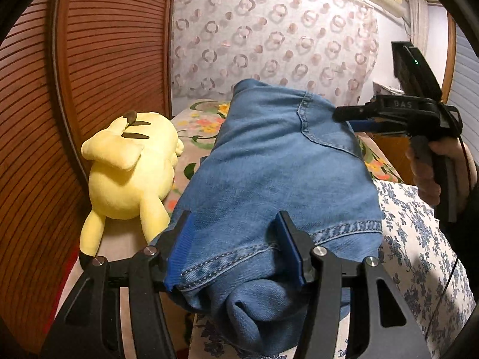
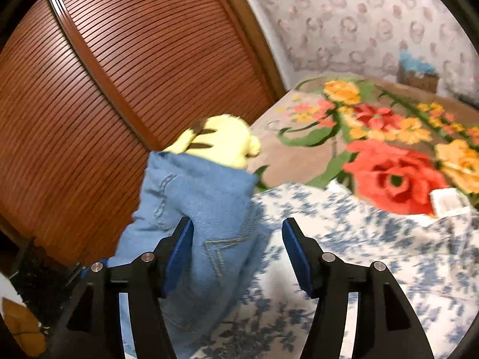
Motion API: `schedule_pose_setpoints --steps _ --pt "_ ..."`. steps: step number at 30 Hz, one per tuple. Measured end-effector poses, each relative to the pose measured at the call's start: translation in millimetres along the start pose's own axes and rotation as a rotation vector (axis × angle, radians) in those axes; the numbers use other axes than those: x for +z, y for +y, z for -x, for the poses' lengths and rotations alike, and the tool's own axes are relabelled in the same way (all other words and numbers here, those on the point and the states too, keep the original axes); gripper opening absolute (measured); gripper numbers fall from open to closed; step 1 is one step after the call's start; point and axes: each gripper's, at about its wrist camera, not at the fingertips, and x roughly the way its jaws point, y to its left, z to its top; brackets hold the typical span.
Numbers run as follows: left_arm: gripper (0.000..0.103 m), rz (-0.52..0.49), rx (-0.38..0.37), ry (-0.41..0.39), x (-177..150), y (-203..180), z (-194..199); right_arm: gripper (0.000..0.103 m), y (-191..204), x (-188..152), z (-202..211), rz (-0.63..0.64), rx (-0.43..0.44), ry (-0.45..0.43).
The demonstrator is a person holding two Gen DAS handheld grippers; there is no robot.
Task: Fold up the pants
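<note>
Your left gripper (image 1: 236,245) sits nearest, its blue pads spread wide around the hem end of the jeans (image 1: 278,164), with denim bunched between the fingers; whether the pads actually press the cloth you cannot tell from this view. The jeans lie folded lengthwise on the bed (image 1: 419,233), running away from you across the blue-flowered sheet toward the bright floral blanket (image 1: 203,125). Just left of the jeans a yellow plush (image 1: 131,161) lies face down beside the brown slatted door (image 1: 113,45). Farther along, at the waist end by the back pocket, your right gripper (image 1: 353,113) hovers at the jeans' right edge. In its own blurred view the right gripper (image 2: 238,248) stands wide open and holds nothing, the jeans (image 2: 203,209) passing its left finger and the plush (image 2: 221,140) behind them. A patterned curtain (image 1: 269,36) hangs at the far end
</note>
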Motion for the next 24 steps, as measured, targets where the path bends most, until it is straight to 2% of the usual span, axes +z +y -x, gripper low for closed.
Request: schedule_pose_setpoints --steps 2,5,7,13,16,24 --pt "0.057 0.000 0.006 0.005 -1 -1 -1 0.064 14 -7 3 0.031 -0.053 -0.034" --pt "0.057 0.012 -0.001 0.005 0 0 -1 0.064 28 -17 -6 0.064 -0.141 -0.031" --pt "0.057 0.007 0.007 0.003 2 -2 3 0.063 34 -22 -13 0.072 -0.167 -0.027" --pt "0.057 -0.016 0.004 -0.032 4 -17 31 0.064 51 -30 9 0.045 -0.159 -0.042" --pt "0.057 -0.029 -0.002 -0.050 3 -26 45 0.064 59 -46 39 0.051 -0.152 -0.073" --pt "0.058 -0.087 -0.023 -0.089 -2 -67 86 0.064 71 -121 144 0.068 -0.155 -0.179"
